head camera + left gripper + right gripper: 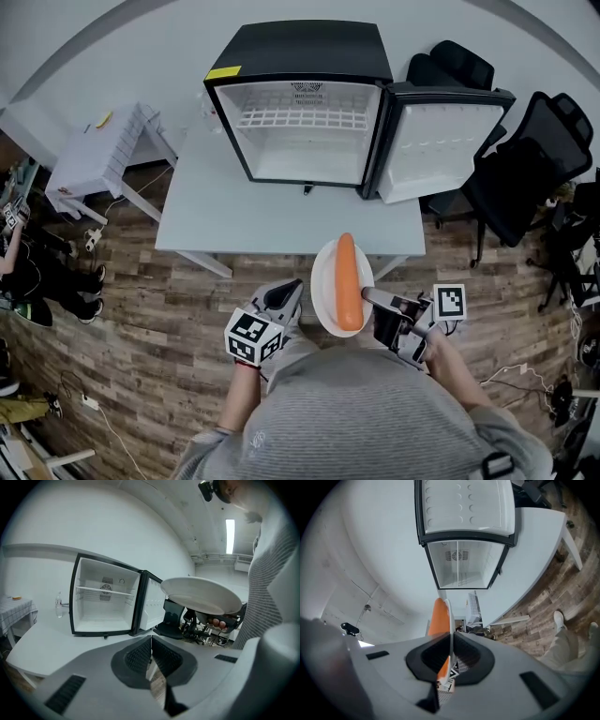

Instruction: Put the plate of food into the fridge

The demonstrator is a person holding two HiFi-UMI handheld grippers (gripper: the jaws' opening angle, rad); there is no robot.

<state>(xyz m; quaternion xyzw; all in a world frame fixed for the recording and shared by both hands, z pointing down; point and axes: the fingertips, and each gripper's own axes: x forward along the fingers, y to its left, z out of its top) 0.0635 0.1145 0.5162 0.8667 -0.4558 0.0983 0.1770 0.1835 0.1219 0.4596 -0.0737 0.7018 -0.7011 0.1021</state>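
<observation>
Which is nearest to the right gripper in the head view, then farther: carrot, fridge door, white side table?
1. Carrot, on the plate the right gripper holds.
2. Fridge door, open, ahead at the right.
3. White side table, far left.

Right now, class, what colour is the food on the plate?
The food is orange; head view shows it best.

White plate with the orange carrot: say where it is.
Head view, lower centre: the white plate, rim pinched in the right gripper, at the white table's near edge, facing the open black fridge.
</observation>
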